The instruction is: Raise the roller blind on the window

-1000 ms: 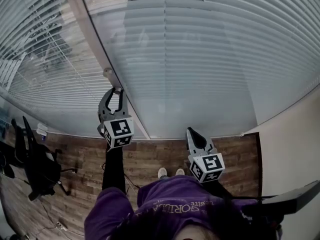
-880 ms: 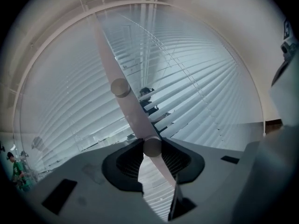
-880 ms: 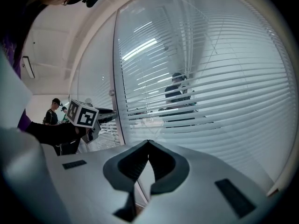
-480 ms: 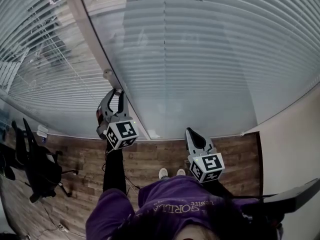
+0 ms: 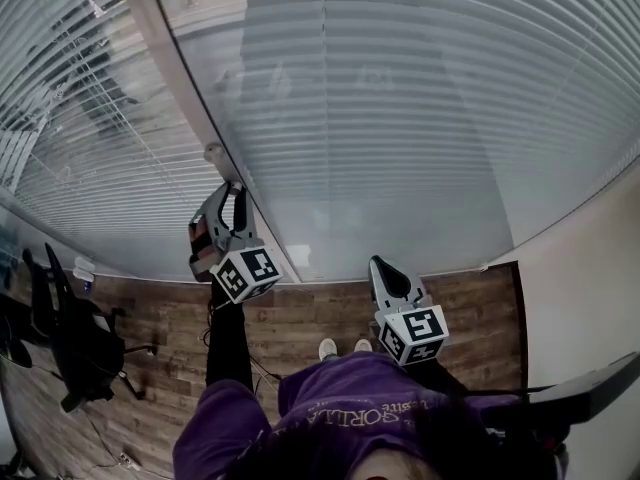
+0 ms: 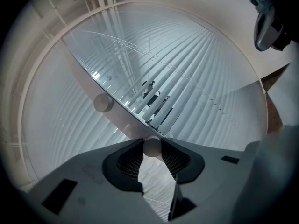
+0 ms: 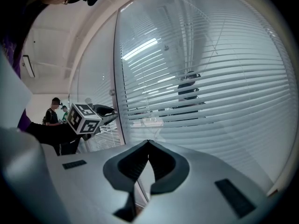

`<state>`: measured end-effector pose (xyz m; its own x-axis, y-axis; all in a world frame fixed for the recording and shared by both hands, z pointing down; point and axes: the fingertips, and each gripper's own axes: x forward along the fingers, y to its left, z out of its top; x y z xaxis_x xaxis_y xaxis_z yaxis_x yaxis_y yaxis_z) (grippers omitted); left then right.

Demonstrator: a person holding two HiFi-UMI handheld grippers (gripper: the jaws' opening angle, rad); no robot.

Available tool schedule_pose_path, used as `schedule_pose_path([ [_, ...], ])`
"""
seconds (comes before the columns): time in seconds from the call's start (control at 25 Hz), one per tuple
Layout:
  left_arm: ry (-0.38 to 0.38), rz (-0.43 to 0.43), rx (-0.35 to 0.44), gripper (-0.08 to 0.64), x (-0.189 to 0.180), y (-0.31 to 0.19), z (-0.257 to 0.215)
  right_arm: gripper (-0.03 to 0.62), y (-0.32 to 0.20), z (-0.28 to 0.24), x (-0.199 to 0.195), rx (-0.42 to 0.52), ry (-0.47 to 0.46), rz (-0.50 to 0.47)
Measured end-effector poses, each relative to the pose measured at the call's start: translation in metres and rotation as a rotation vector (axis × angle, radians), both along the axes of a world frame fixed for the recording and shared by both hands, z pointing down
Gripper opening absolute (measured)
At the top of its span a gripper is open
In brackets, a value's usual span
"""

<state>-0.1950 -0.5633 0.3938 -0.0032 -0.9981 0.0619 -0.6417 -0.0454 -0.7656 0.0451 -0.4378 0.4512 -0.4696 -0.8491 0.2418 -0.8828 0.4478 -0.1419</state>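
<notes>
left gripper point(image 5: 232, 184) pinching a small round knob point(image 6: 152, 147) on the window frame point(image 5: 178, 93), second knob point(image 5: 213, 151) higher up the frame, right gripper point(image 5: 380, 262) pressed together, empty, right of the frame

The left tongs point(image 5: 228, 200) reach up at centre left beside the window post point(image 5: 170, 78). The right tongs point(image 5: 385, 268) sit lower centre. The blind point(image 5: 420, 118) fills the top.

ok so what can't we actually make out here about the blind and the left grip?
- What the round knob clamped in the left gripper is attached to: in the left gripper view the jaws cover everything behind it.
- That same knob in the head view: hidden behind the gripper's own body.
- Any pull cord for the blind: the lines across the slats are too thin to identify in any view.
</notes>
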Motion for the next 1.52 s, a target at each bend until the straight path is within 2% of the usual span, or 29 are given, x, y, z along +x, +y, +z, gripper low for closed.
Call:
schedule_pose_path([
  [0.28,-0.068,0.009,0.005,0.123,0.001,0.001,-0.001,-0.002,0.002,-0.001,-0.003,-0.008,0.002,0.000],
  [0.56,0.019,0.000,0.025,0.123,0.001,0.000,0.000,-0.002,0.001,0.004,-0.004,-0.019,0.009,-0.002],
  [0.64,0.085,0.009,0.023,0.124,0.002,0.001,0.001,-0.002,0.002,0.004,-0.004,-0.021,0.011,-0.001],
  [0.72,0.192,0.014,0.014,0.124,0.001,0.002,0.003,-0.002,0.002,0.003,-0.004,-0.016,0.004,-0.004],
  [0.88,0.489,0.016,-0.014,0.124,-0.005,0.003,0.003,-0.002,0.002,0.001,-0.004,-0.008,0.001,-0.010],
  [0.96,0.601,0.017,-0.022,0.124,-0.008,0.003,-0.001,-0.002,0.001,0.001,-0.004,-0.001,0.004,-0.015],
  [1.04,0.666,0.021,-0.032,0.124,-0.009,0.003,-0.001,-0.002,0.001,0.001,-0.004,-0.003,0.004,-0.013],
  [1.16,0.713,0.024,-0.040,0.124,-0.010,0.003,-0.002,-0.002,0.000,0.001,-0.003,-0.002,0.006,-0.005],
  [1.24,0.710,0.027,-0.044,0.124,-0.010,0.004,-0.002,-0.002,-0.001,0.002,-0.002,-0.004,0.013,-0.010],
  [1.28,0.679,0.030,-0.047,0.124,-0.009,0.005,-0.003,-0.002,-0.001,0.001,-0.003,-0.005,0.012,-0.012],
  [1.44,0.451,0.034,-0.067,0.123,-0.005,0.006,0.002,-0.002,0.001,-0.001,-0.005,-0.008,0.009,-0.017],
  [1.52,0.394,0.033,-0.073,0.123,-0.005,0.006,0.005,-0.002,0.001,0.000,-0.006,-0.007,0.008,-0.020],
])
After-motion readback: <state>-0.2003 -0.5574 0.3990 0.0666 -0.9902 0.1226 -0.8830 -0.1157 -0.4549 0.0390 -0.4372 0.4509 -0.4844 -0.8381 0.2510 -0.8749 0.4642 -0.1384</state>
